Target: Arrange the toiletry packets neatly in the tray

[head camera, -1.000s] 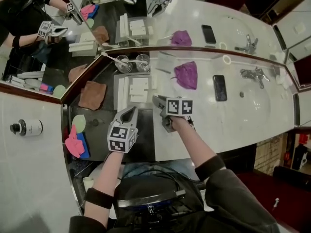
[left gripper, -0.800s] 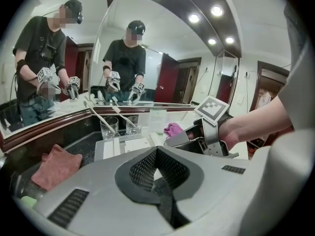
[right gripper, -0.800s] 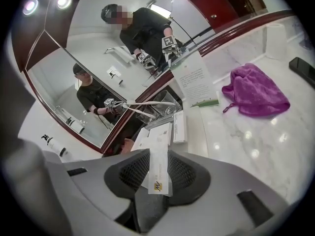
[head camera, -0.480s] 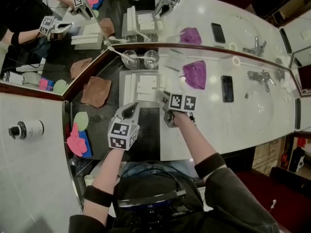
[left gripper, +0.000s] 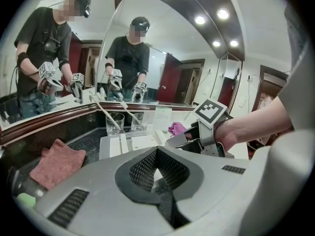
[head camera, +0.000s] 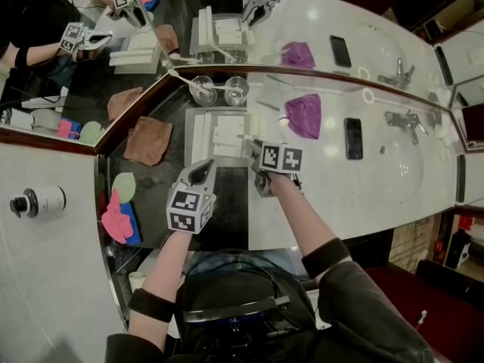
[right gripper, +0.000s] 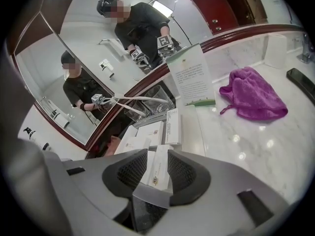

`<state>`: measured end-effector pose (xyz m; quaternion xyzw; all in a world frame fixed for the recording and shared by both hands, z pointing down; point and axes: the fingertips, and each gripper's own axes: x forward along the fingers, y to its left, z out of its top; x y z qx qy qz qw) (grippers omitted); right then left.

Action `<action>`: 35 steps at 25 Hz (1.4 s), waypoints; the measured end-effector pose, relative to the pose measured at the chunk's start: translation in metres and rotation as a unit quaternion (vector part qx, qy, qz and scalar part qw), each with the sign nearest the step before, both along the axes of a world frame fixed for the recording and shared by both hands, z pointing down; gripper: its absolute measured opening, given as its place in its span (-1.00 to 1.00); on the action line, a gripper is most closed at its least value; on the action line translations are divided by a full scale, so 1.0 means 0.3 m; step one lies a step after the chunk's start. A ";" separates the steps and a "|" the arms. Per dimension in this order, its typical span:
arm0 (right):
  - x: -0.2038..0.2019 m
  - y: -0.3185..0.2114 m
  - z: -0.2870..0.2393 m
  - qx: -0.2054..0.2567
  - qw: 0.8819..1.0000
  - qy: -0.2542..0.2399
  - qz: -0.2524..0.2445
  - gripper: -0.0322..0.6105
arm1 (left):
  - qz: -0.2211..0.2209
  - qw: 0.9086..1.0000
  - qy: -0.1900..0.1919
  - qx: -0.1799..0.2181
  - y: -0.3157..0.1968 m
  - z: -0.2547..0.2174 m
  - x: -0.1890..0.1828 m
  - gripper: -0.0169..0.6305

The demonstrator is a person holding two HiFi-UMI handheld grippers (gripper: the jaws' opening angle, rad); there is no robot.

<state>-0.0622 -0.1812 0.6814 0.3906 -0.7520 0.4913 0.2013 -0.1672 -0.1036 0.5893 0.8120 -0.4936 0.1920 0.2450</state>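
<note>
A white tray [head camera: 190, 138] on the dark counter holds several white toiletry packets [head camera: 227, 133], lying flat side by side. My right gripper [head camera: 253, 154] is at the tray's near right corner. In the right gripper view a white packet [right gripper: 158, 167] stands on edge between its jaws. The right gripper [right gripper: 156, 167] has just been opening, and its pads look slack on the packet. More packets [right gripper: 147, 136] lie in the tray [right gripper: 191, 128] ahead. My left gripper [head camera: 203, 171] hovers just before the tray's near edge, shut and holding nothing. In its own view, the left gripper [left gripper: 158, 175] points at the tray [left gripper: 110, 144].
Two glasses [head camera: 203, 91] [head camera: 237, 89] with toothbrushes stand behind the tray, against the mirror. A brown cloth [head camera: 147, 141] lies left of the tray. A purple cloth [head camera: 305, 114], a phone [head camera: 353, 138] and the faucet [head camera: 404, 117] are to the right. A card [right gripper: 189, 75] stands nearby.
My right gripper has dipped slightly toward the tray's near right corner. The left gripper has edged a little toward the tray. The packets in the tray lie as before.
</note>
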 end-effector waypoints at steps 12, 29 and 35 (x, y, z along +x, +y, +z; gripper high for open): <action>0.080 0.058 -0.163 0.064 0.998 -0.020 -0.020 -0.82 | -0.008 1.000 -0.004 0.017 0.048 -0.076 0.030 -0.94; 0.450 0.254 -0.500 0.237 0.965 0.072 -0.090 -0.90 | -0.024 0.999 -0.004 0.048 0.259 -0.258 0.157 -0.94; 0.617 0.306 -0.573 0.271 0.956 0.101 -0.054 -0.90 | -0.012 0.998 -0.004 0.057 0.300 -0.279 0.179 -0.94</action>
